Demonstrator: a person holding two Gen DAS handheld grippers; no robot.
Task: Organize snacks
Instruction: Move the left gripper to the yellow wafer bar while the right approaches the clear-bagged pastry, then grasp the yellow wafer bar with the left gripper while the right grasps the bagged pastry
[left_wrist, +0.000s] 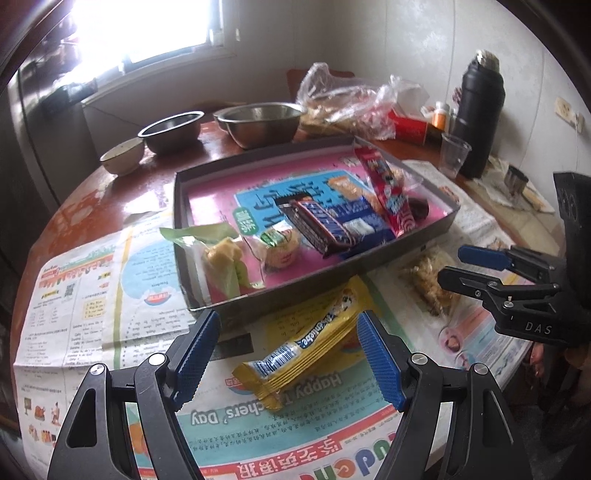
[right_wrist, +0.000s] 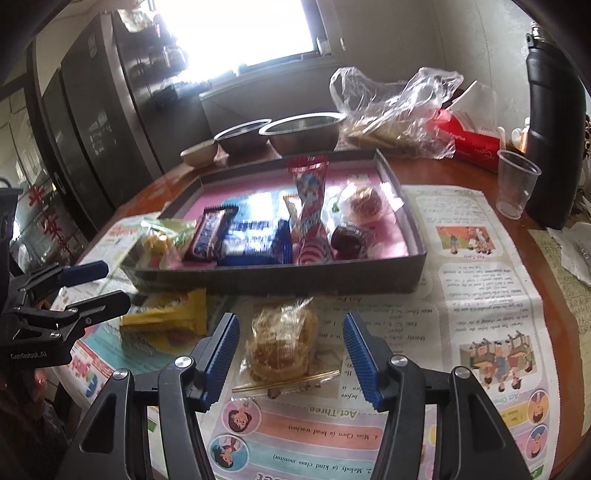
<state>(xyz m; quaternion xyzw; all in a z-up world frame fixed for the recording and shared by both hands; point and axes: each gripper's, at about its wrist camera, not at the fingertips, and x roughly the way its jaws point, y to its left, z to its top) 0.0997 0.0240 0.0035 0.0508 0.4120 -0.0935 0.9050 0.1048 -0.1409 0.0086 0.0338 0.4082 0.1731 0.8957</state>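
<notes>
On the newspaper-covered surface (left_wrist: 92, 295), just in front of the shallow dark tray (left_wrist: 424, 242) holding glossy wrappers, both grippers are hovering released — the left gripper (left_wrist: 288, 354) straddling a slick yellow packet (left_wrist: 303, 350), the right gripper (right_wrist: 288, 354) a crinkly clear-wrapped pastry (right_wrist: 282, 339) — either could be slipping out or getting crushed.

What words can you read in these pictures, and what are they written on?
"Happy T...chers' Day": newspaper, upside down.
"Act Three": newspaper, upside down.
"4. Miss Chen (a head teacher)": same page.
"DAS": right gripper.
"GenRobot.AI": left gripper.
Snack wrappers and tray print: too blurred to read.
</notes>
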